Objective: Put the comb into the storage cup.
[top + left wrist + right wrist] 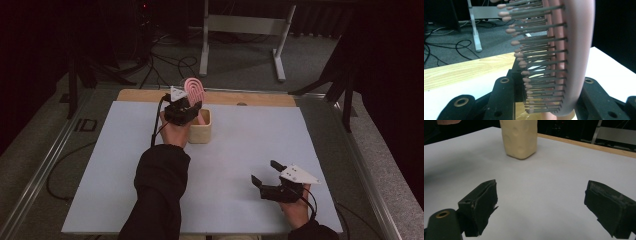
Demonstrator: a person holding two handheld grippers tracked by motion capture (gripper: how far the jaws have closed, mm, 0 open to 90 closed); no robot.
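While our left gripper pinches the pink hairbrush above the cream holder at twelve o'clock, our right gripper, jaws spread, idles at five; a tilted descent could tip the holder.

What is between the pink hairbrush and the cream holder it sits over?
Nothing visible. The left gripper grips the hairbrush upright directly over the holder, handle reaching down toward its opening. The open right gripper rests well apart.
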